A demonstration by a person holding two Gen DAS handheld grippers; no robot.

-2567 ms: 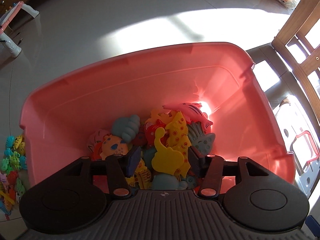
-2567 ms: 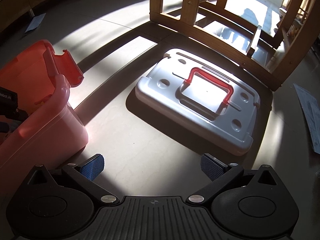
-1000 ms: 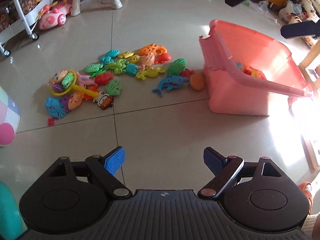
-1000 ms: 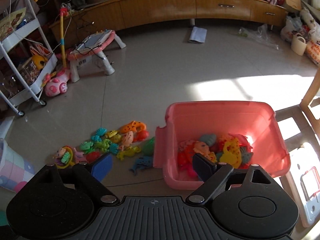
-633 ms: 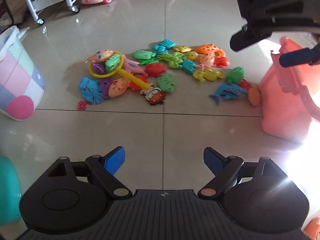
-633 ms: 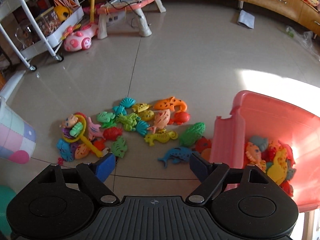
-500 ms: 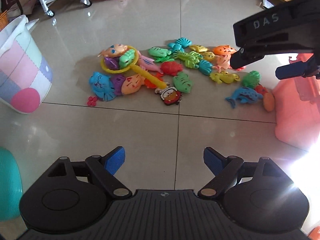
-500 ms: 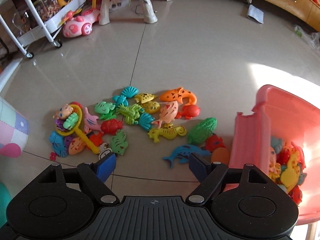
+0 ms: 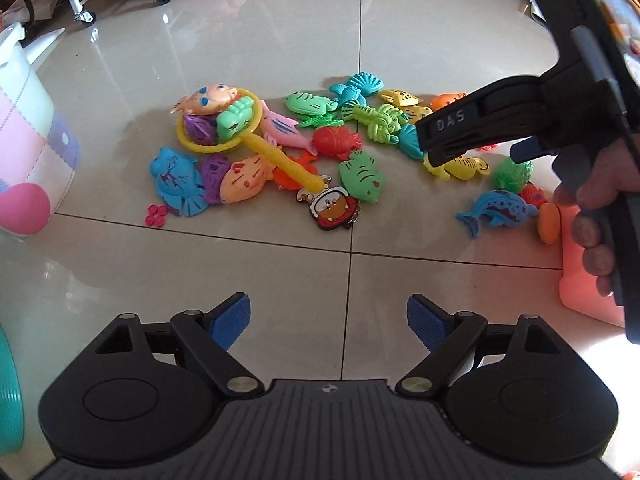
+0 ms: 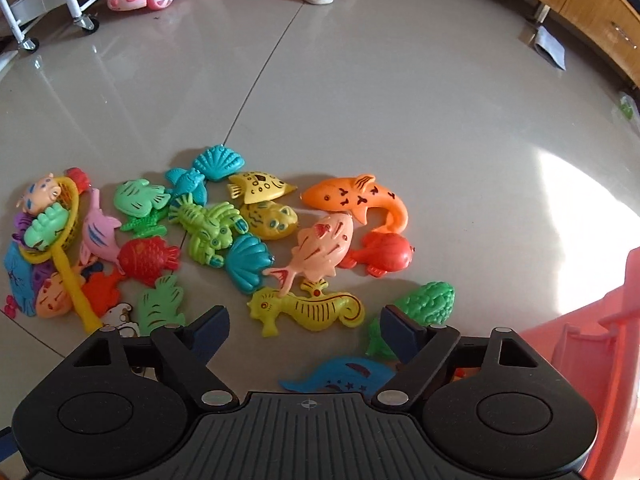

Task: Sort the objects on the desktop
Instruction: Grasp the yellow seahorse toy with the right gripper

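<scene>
In the left wrist view the right gripper (image 9: 520, 136) covers several toys in the pile, and only its near fingertip (image 9: 530, 149) shows, so how its jaws stand cannot be told there. The pink bin (image 9: 582, 276) is cut by the edge and washed out by glare. In the right wrist view the gripper body hides part of the blue dolphin (image 10: 344, 376) and the bear keyring (image 10: 120, 318).

two teal shells (image 10: 219, 162) (image 10: 248, 262), one yellow seahorse (image 10: 308, 312), one yellow net (image 9: 240, 128), one pink bin (image 10: 600, 340).
</scene>
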